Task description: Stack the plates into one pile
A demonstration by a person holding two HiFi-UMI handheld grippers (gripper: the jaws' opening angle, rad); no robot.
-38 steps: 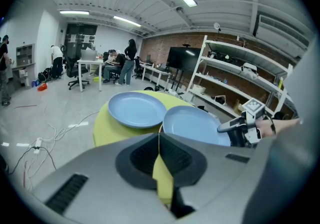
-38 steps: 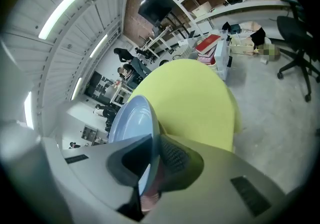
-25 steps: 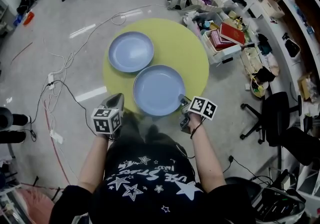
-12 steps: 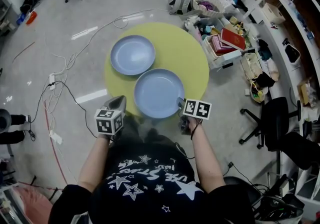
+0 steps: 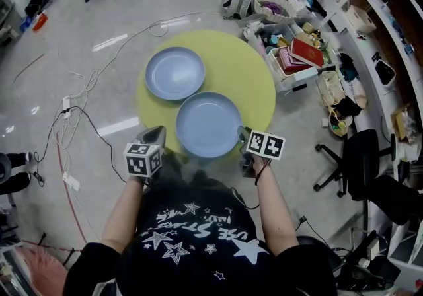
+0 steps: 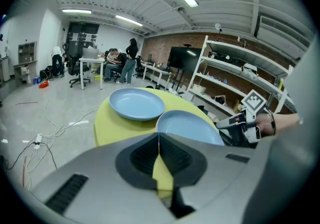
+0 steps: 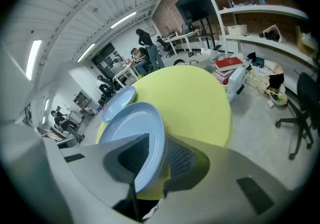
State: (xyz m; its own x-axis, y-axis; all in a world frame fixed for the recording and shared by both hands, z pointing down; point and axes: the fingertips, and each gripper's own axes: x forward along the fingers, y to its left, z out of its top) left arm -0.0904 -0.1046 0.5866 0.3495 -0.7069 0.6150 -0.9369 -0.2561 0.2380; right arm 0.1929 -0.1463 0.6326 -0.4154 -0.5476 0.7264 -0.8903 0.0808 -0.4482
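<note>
Two light-blue plates lie side by side on the round yellow table [image 5: 254,83]: the far plate [image 5: 175,73] and the near plate [image 5: 209,124]. My right gripper [image 5: 242,133] is at the near plate's right rim. In the right gripper view that rim [image 7: 137,128] stands between the jaws, which are opening and no longer pinch it. The far plate [image 7: 118,103] lies beyond. My left gripper [image 5: 156,131] hovers shut at the table's near-left edge with nothing in it. In the left gripper view, both the far plate [image 6: 137,104] and the near plate [image 6: 190,125] lie ahead of it.
White bins with books and clutter [image 5: 294,53] crowd the floor right of the table. Cables [image 5: 79,113] trail over the floor at the left. A black office chair [image 5: 363,156] stands at the right. People and desks are far off in the room.
The right gripper's marker cube has shifted slightly at the near plate's rim. Both plates and the left gripper stay where they were.
</note>
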